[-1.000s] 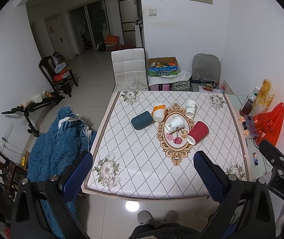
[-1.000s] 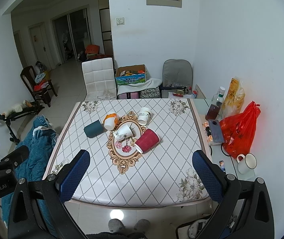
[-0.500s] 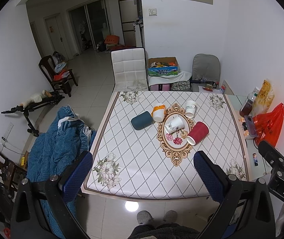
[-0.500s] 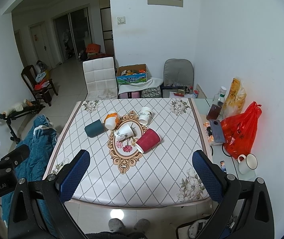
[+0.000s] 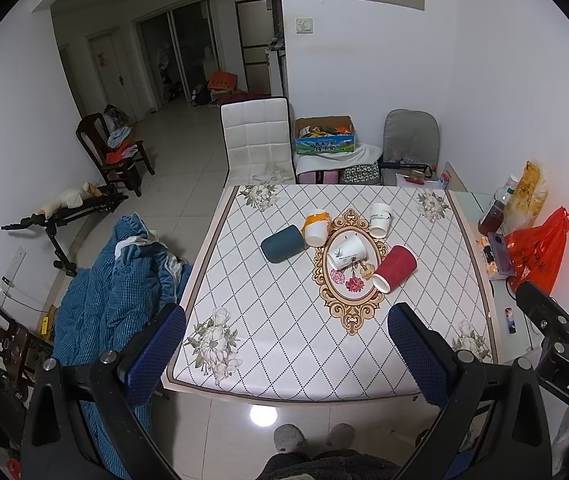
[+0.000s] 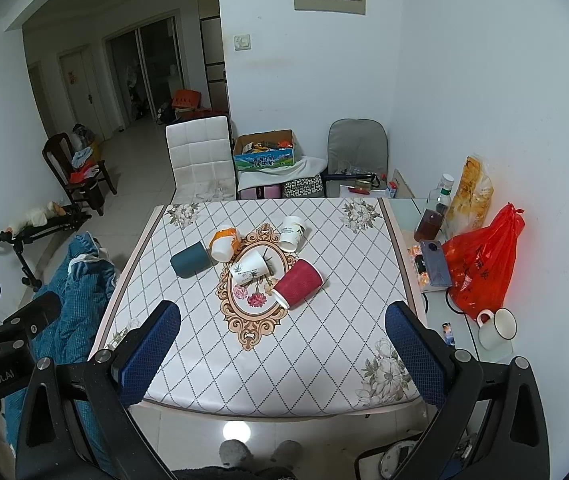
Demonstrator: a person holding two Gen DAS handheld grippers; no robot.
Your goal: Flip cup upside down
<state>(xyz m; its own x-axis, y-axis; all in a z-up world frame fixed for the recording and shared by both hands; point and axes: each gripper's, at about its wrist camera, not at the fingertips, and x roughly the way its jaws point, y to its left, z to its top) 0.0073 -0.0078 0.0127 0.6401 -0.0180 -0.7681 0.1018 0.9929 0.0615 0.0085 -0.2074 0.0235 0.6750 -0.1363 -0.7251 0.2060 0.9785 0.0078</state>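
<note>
Several cups lie on their sides in the middle of the table (image 5: 284,340): a dark teal cup (image 5: 282,243) (image 6: 189,259), an orange-and-white cup (image 5: 316,227) (image 6: 225,243), a white printed cup (image 5: 346,253) (image 6: 250,267), a white paper cup (image 5: 380,220) (image 6: 292,233) and a red ribbed cup (image 5: 394,269) (image 6: 298,284). My left gripper (image 5: 286,354) is open and empty, held high in front of the table's near edge. My right gripper (image 6: 282,354) is open and empty, likewise high and well short of the cups.
A side shelf on the right holds a red plastic bag (image 6: 482,268), bottles (image 6: 432,216), a phone (image 6: 436,262) and a white mug (image 6: 496,328). A blue quilt (image 5: 112,288) lies left of the table. A white chair (image 5: 256,144) stands at the far edge.
</note>
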